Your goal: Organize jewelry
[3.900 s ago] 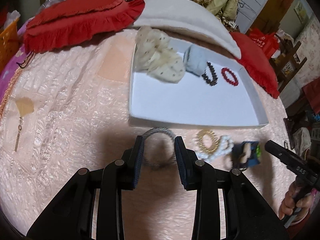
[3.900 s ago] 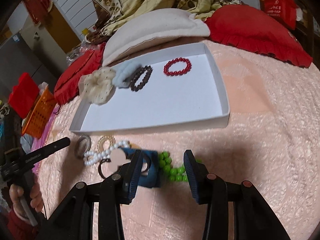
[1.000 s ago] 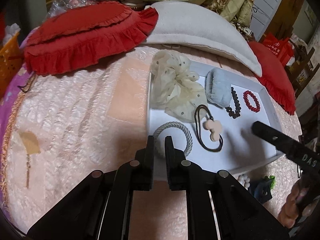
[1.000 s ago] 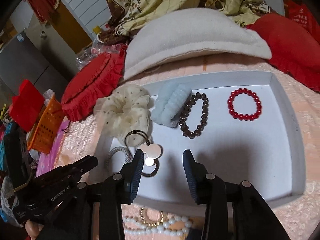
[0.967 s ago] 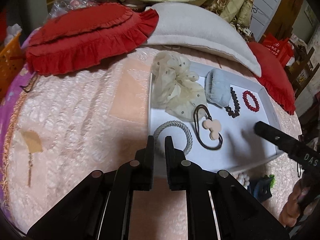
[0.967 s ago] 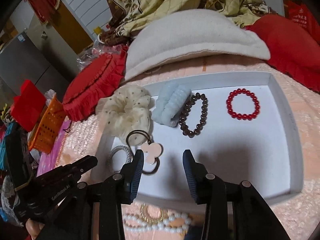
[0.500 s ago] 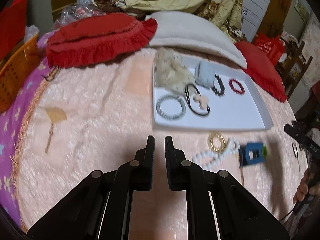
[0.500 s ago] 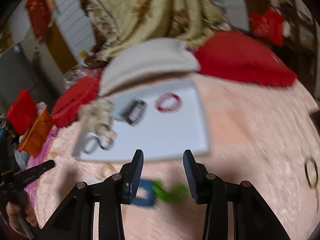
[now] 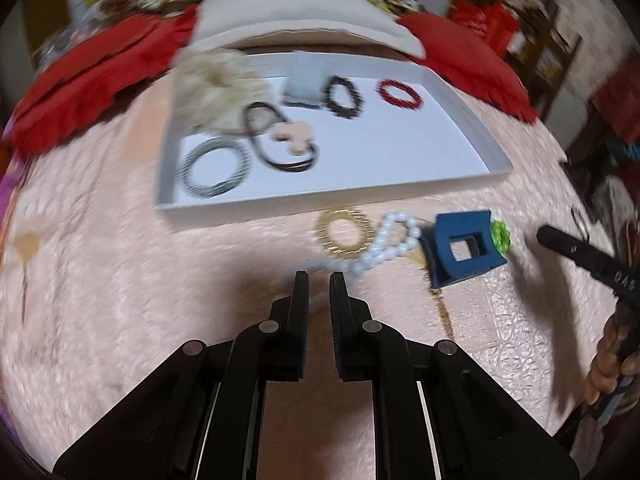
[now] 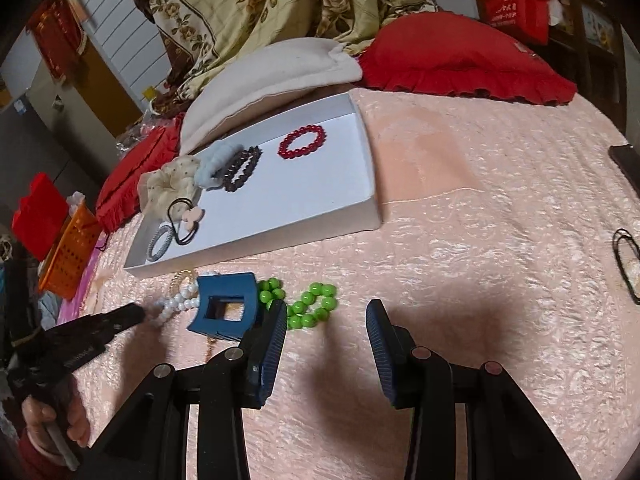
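A white tray (image 9: 460,108) (image 10: 360,216) on the pink bedspread holds a cream scrunchie (image 9: 216,80), a grey hair tie (image 9: 216,168), a black tie with a pink charm (image 9: 292,136), a pale blue scrunchie (image 10: 214,160), a dark bead bracelet (image 9: 342,96) and a red bead bracelet (image 10: 302,142). In front of the tray lie a gold ring (image 9: 346,234), a pearl string (image 9: 380,248), a blue claw clip (image 10: 226,304) and green beads (image 10: 312,306). My left gripper (image 9: 319,280) is shut and empty, just short of the pearls. My right gripper (image 10: 326,314) is open and empty beside the green beads.
Red ruffled cushions (image 10: 460,56) and a white pillow (image 10: 272,76) lie behind the tray. An orange basket (image 10: 70,248) stands at the far left. A black hair tie (image 10: 626,256) and a dark flat object (image 10: 626,160) lie at the right edge of the bed.
Both grippers have pulled back from the tray to the loose pile in front of it. The grey tie and the charm tie now lie in the tray.
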Demonstrator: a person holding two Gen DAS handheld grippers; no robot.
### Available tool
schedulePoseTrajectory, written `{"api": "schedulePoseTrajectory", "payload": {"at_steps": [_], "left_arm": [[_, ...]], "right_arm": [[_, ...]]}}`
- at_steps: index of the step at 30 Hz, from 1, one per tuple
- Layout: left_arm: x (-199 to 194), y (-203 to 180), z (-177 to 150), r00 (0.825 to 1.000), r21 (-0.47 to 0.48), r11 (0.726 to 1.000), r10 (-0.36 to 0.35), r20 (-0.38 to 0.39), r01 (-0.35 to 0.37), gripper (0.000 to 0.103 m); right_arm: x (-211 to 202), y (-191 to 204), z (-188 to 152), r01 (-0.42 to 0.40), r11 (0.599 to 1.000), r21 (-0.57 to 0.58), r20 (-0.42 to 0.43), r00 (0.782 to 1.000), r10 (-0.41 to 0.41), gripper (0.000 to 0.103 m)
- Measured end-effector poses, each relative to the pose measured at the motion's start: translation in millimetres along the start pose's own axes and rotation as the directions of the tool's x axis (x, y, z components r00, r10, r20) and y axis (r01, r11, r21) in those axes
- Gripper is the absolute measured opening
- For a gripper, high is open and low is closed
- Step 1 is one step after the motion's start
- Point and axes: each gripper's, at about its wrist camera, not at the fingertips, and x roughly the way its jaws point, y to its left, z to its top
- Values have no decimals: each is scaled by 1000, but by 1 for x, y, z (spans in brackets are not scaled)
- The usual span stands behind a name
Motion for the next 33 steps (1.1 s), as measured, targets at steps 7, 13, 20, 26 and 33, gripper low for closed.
{"api": "schedulePoseTrajectory", "payload": {"at_steps": [7,13,20,26,33], "left_arm": [[31,-25,6,998,119,993,-2,-67,10,9],[14,-9,-12,996,74,996,-35,-84,41,8],[-22,32,-48,996,1,998,-58,-62,58,8],[-25,38,-57,996,-19,997,-70,-54,69,8],[-36,43,-62,995,-48,994,-102,-17,101,8]], "right_arm": [[14,17,2,-57,998,-27,-19,998,56,39],[25,35,5,-74,995,-71,-43,997,71,39],[43,60,15,-75,981,-176,-72,995,63,39],[61,70,17,-86,981,-173,-126,990,65,38],[49,86,-13,-146,965,-217,-201,974,102,34]]}}
